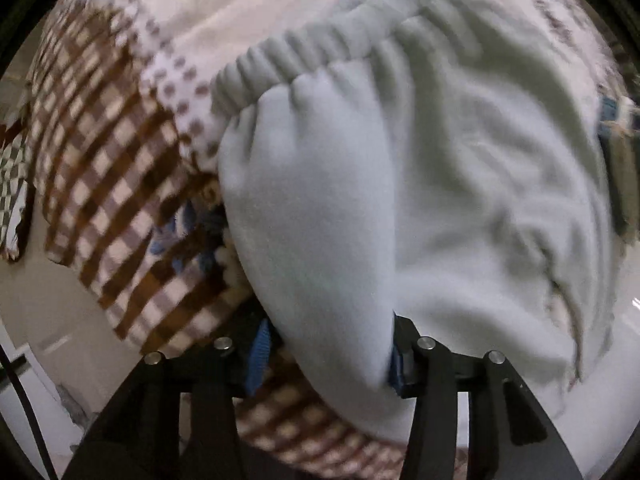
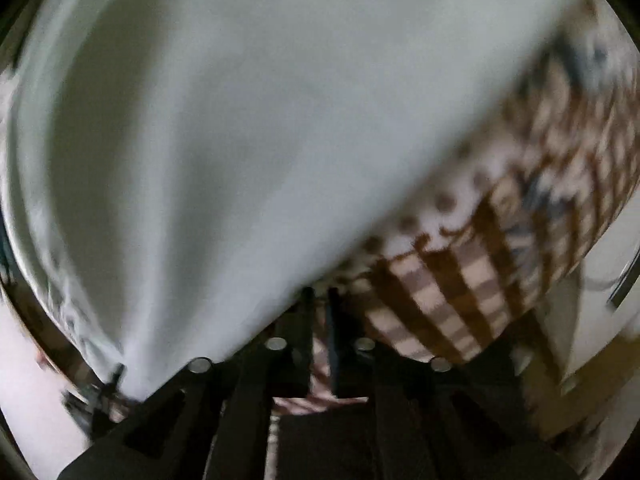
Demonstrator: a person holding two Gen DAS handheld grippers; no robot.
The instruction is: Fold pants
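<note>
Pale grey-blue fleece pants [image 1: 460, 168] lie on a checked bedspread [image 1: 120, 184], with the gathered elastic waistband [image 1: 296, 60] at the far side. My left gripper [image 1: 328, 360] has its jaws wide apart with blue pads, and a thick fold of the pants sits between them, touching the right finger [image 1: 404, 356]. In the right wrist view the pants [image 2: 240, 140] fill most of the frame, blurred. My right gripper [image 2: 319, 304] has its fingers close together with a narrow gap at the pants' lower edge; no cloth shows between them.
The brown and white checked and dotted bedspread [image 2: 480, 264] covers the bed under the pants. The bed's edge and pale floor [image 1: 48, 304] show at the left. A dark object [image 1: 620, 168] lies at the far right.
</note>
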